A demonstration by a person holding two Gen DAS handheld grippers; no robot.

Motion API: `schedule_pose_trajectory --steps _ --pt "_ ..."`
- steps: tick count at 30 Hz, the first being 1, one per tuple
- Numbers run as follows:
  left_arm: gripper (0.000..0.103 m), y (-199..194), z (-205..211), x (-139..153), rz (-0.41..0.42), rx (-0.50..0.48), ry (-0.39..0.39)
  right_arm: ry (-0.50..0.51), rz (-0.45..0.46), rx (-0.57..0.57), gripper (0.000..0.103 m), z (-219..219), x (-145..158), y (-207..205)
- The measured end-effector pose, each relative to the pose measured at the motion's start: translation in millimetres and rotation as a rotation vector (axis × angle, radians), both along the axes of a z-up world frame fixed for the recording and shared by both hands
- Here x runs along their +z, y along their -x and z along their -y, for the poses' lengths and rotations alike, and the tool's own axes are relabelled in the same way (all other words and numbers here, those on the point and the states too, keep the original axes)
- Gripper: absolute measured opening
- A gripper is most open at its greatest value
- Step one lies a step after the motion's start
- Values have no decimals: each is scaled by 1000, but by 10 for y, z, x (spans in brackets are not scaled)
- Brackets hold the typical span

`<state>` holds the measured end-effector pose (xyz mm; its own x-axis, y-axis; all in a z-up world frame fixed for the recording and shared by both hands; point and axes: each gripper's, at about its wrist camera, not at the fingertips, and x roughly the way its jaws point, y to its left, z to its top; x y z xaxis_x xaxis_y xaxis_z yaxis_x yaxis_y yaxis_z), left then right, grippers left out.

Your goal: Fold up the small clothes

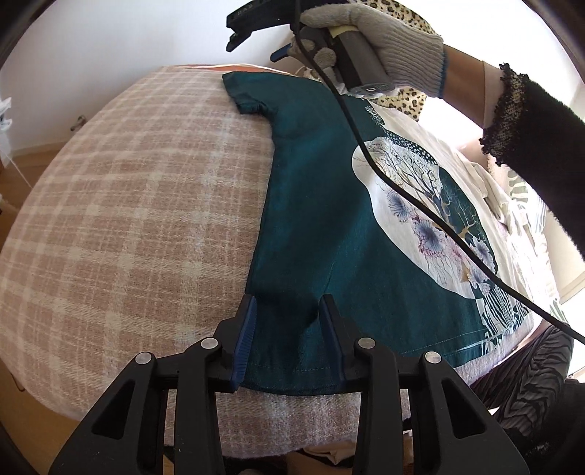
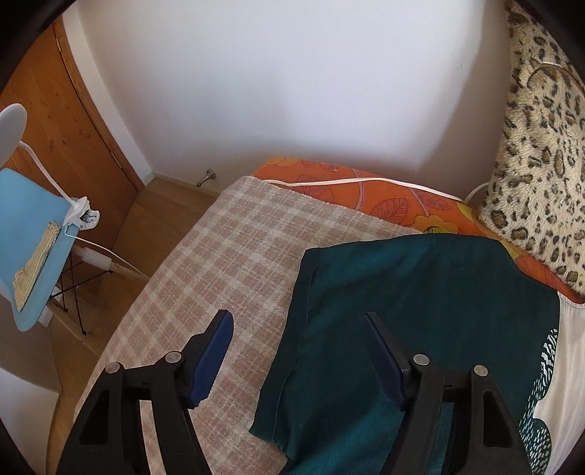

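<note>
Left wrist view: a dark teal cotton T-shirt (image 1: 321,226) with a white oval floral print lies flat on a pink-and-cream plaid woven blanket (image 1: 128,219). The left gripper (image 1: 289,339), black with ribbed blue pads, straddles the shirt's near hem corner, jaws spread, the fabric lying loose between them. Far off, a grey knitted-glove hand (image 1: 384,40) holds the right gripper (image 1: 252,29) above the shirt's short sleeve; a black cable trails across the print.

Right wrist view: the right gripper (image 2: 296,350) hovers with jaws wide apart, one finger over the blanket (image 2: 226,248), the other over the teal shirt (image 2: 420,292). Beyond lie an orange leaf-patterned sheet (image 2: 395,204) and a fluffy leopard-print pillow (image 2: 541,153); a light blue chair (image 2: 29,234) stands far left.
</note>
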<state>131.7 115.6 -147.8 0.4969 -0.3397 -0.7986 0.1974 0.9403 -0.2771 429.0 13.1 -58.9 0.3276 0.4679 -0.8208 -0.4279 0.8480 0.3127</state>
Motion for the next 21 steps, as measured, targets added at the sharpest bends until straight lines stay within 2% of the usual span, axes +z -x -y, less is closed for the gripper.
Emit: schedule_pose_trajectory --steps 5,9,13,16,18,19,21 --pt "33 3 1 -5 8 -9 -4 74 3 60 74 -328 -177 -142" --pt "25 2 -1 -11 12 -11 -10 156 13 87 72 -504 -311 -228" --pt "18 -7 -44 -21 5 -4 22 211 -10 80 70 -587 -460 -328" --pt "14 -14 -67 -30 3 4 31 252 -30 89 64 -642 -567 -363" --pt "10 -11 -57 -30 6 2 27 289 -26 110 57 -689 -622 -353" --pt "10 -10 -47 -24 8 0 23 294 -18 116 57 -696 -639 -342" --pt "8 -3 -24 -23 9 -11 20 280 -19 105 49 -668 -648 -369"
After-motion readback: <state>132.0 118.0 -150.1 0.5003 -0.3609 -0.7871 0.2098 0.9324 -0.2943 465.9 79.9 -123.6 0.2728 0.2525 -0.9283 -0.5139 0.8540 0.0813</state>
